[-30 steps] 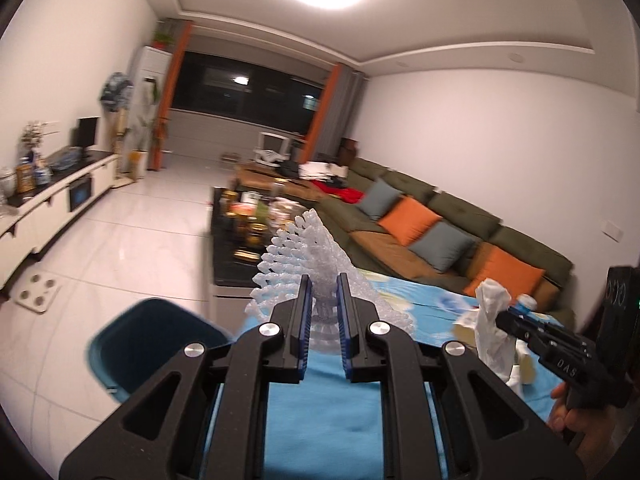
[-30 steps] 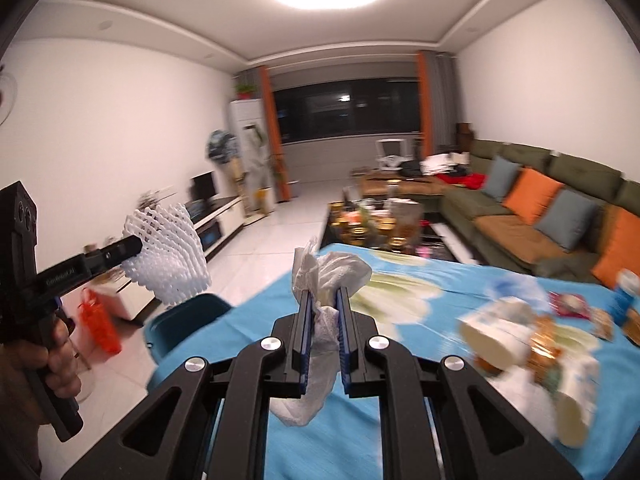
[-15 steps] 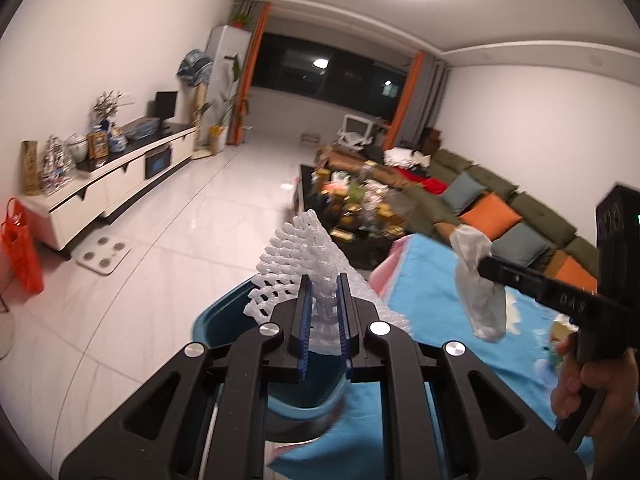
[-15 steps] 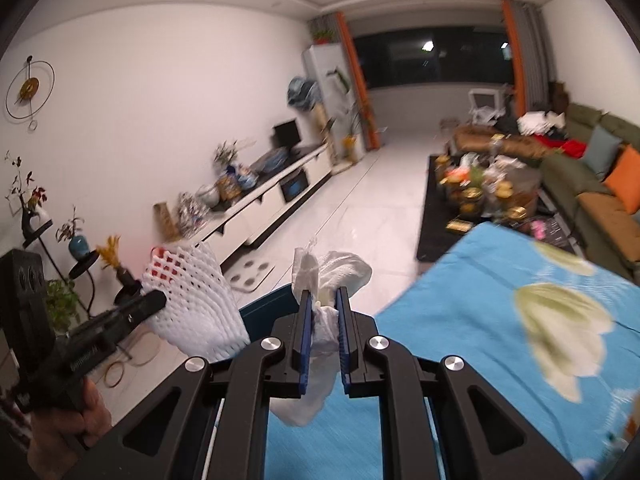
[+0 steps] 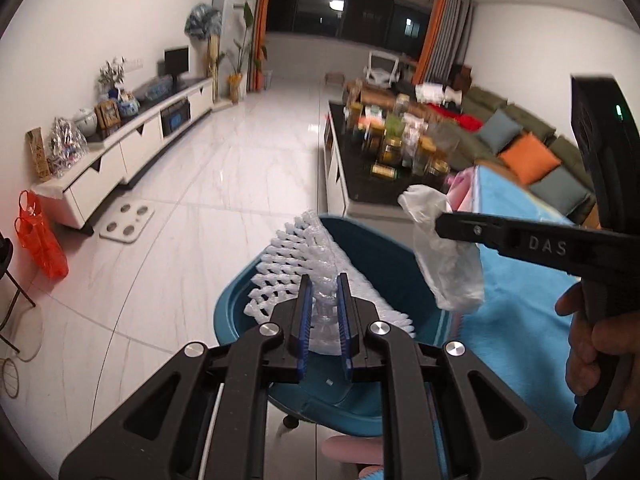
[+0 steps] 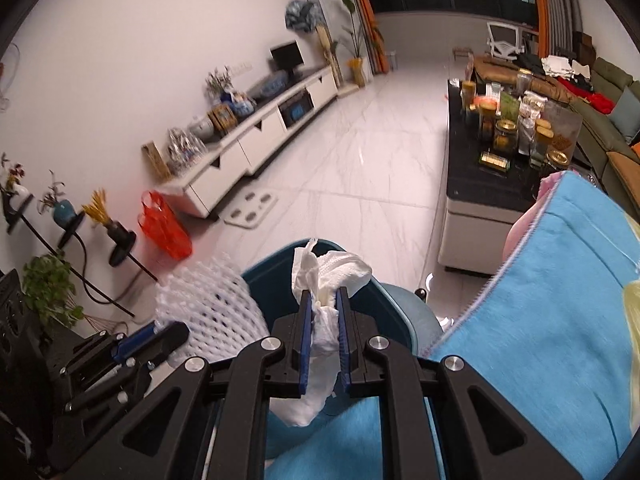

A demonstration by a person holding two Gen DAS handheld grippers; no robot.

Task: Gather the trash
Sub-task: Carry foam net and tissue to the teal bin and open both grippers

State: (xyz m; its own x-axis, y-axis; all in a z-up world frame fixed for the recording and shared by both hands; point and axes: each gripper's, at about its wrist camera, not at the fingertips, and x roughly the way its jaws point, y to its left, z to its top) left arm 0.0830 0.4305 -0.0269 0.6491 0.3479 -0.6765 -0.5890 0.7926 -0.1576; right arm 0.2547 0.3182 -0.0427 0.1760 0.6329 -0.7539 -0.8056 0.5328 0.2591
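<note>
Left gripper: jaws nearly closed, pinching the white foam net at its gathered end. Right gripper: jaws nearly closed on a crumpled tissue. Both items hang over the open teal bin, beside the blue-covered table. Both are likely light, soft and compressible; a pinch at any bunched fold should hold, and neither looks fragile
</note>
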